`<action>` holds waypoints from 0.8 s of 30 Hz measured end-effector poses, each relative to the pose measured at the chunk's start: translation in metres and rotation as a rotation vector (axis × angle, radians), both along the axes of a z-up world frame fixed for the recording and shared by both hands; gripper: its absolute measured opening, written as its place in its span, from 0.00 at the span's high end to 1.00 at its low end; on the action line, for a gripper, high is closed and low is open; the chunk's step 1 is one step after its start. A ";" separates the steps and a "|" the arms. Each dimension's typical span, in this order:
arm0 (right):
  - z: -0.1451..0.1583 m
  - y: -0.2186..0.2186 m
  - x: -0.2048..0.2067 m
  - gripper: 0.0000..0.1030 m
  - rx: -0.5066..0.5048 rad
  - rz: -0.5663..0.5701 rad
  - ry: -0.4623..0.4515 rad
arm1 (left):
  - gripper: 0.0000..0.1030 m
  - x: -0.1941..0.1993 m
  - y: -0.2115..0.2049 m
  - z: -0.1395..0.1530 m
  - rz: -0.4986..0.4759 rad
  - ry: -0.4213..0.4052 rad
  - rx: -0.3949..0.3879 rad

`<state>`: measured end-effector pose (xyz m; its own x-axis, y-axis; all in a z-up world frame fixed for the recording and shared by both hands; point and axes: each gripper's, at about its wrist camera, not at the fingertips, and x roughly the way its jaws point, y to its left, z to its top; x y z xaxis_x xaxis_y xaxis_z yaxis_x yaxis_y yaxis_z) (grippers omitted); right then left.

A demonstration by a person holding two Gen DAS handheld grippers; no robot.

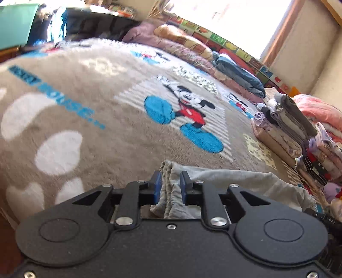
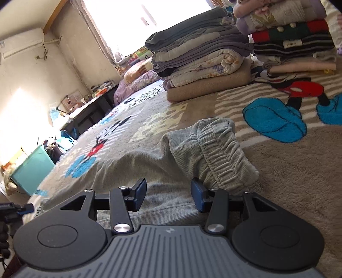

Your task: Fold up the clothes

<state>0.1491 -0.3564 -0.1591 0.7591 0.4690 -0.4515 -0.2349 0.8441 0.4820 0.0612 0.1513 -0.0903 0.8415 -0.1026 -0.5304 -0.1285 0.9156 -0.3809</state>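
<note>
The pale grey ribbed cotton garment with gathered elastic hems, which looks like a pair of jogging trousers, lies at the near edge of the bed, on the beige plush blanket printed with a cartoon mouse and blue shapes. In your right wrist view one cuffed end is turned back over the rest of the cloth, so the piece is rumpled and at most partly doubled; it is not yet a flat, squared packet. Your left gripper is clenched on a bunched, pleated edge of that grey cloth, the fabric pinched between the blue pads, with the rest of it trailing off to the right. Your right gripper hangs released just above the grey cloth, its jaws spread wide with nothing between them and the right one close beside the elastic cuff. Farther out, to the right in the left view, stand two tidy stacks: a pile of folded grey, lilac and floral quilted pieces on a tan base, and beside it a second pile topped with a striped knit in black, red and green. Judging by those, a good share of the laundry already sits folded, while this grey piece is somewhere in its own folding; the pictures do not settle whether you are spreading it out or bringing an edge over. What is left for it, as far as you can judge, is smoothing, folding flat and joining a pile. Beyond the blanket lie pillows and rolled bedding against the far wall under a bright window.
</note>
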 end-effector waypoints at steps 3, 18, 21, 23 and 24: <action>0.018 0.033 -0.020 0.46 -0.112 0.065 -0.091 | 0.85 0.007 -0.020 0.007 -0.073 -0.037 0.068; 0.001 0.146 -0.062 0.25 -0.348 0.264 -0.175 | 0.95 0.041 -0.014 -0.014 -0.107 -0.027 0.218; 0.004 0.148 -0.066 0.25 -0.313 0.255 -0.195 | 0.93 0.039 -0.020 -0.010 -0.171 -0.018 0.254; 0.005 0.152 -0.069 0.26 -0.294 0.266 -0.205 | 0.87 0.045 -0.019 -0.014 -0.159 0.006 0.273; 0.003 0.158 -0.068 0.26 -0.299 0.278 -0.199 | 0.79 0.048 -0.016 -0.016 -0.140 0.017 0.258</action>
<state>0.0807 -0.1984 -0.1566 0.7083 0.5385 -0.4565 -0.5358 0.8311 0.1491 0.1088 0.1356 -0.1065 0.8194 -0.0772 -0.5680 0.0016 0.9912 -0.1324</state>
